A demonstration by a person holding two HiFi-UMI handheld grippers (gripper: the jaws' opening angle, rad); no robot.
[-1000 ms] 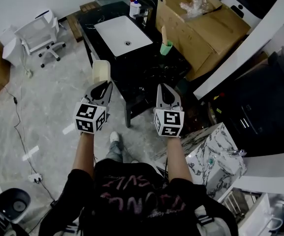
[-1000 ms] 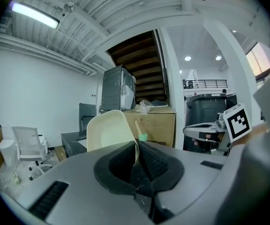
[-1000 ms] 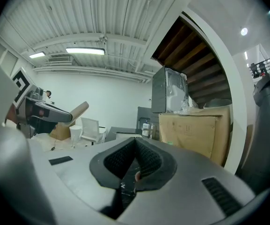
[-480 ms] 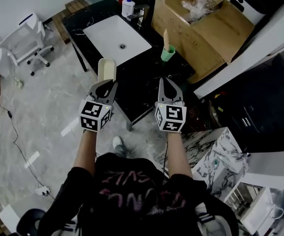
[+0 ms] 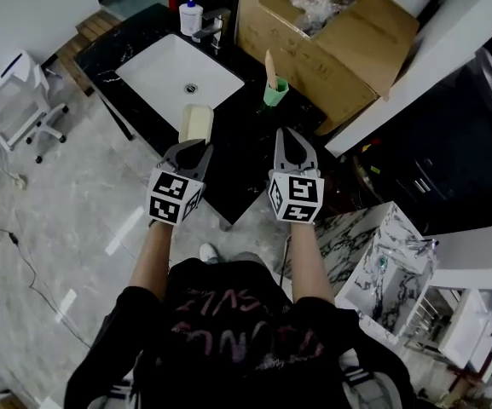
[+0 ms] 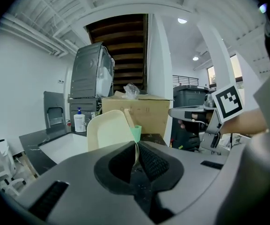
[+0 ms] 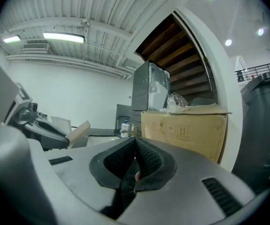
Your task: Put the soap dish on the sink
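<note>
The cream soap dish (image 5: 197,123) stands on edge in my left gripper (image 5: 191,146), which is shut on its near rim. It hangs over the front edge of the black counter (image 5: 246,139), just short of the white sink basin (image 5: 173,77). In the left gripper view the soap dish (image 6: 107,130) rises from the closed jaws, with the sink (image 6: 62,144) behind and to its left. My right gripper (image 5: 286,136) is shut with nothing in it, level with the left one, above the counter's right part.
A green cup (image 5: 273,90) with a wooden stick stands on the counter right of the basin. A faucet (image 5: 214,25) and a soap bottle (image 5: 191,14) sit behind the basin. A large cardboard box (image 5: 322,28) lies at the back right. A white chair (image 5: 24,100) stands left.
The person has stepped closer to the counter. Both grippers now sit above its front edge, and the dish, still held, has come nearer the basin.
</note>
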